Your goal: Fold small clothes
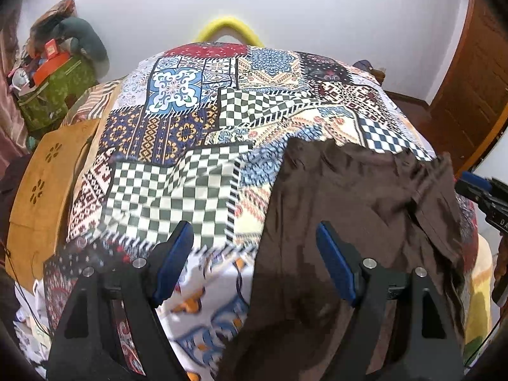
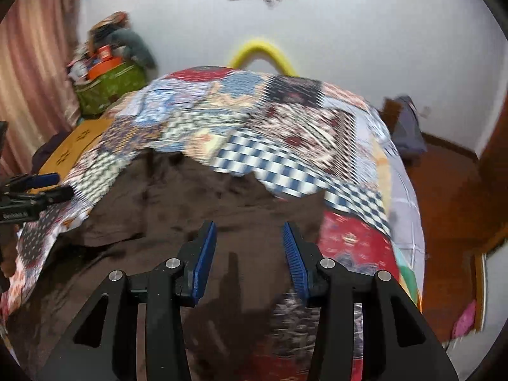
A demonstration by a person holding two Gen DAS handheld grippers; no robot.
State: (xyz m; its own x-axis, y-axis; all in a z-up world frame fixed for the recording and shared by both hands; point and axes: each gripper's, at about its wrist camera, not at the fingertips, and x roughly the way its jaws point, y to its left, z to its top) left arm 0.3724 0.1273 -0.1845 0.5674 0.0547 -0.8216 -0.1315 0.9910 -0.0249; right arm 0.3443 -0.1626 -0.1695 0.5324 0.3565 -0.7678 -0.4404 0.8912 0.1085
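A dark brown garment (image 1: 355, 209) lies spread on a patchwork bed cover (image 1: 177, 120). It also shows in the right wrist view (image 2: 190, 197), lying on the cover (image 2: 285, 133). My left gripper (image 1: 254, 238) is open, hovering over the garment's left edge, holding nothing. My right gripper (image 2: 249, 238) is open above the garment's near part, holding nothing. The right gripper shows at the right edge of the left wrist view (image 1: 485, 193). The left gripper shows at the left edge of the right wrist view (image 2: 35, 190).
A tan cushion (image 1: 41, 190) lies at the bed's left side. A green bag with clutter (image 1: 54, 95) stands by the far left wall. A yellow curved bar (image 1: 228, 28) rises behind the bed. A wooden door (image 1: 476, 73) and brown floor (image 2: 444, 197) are on the right.
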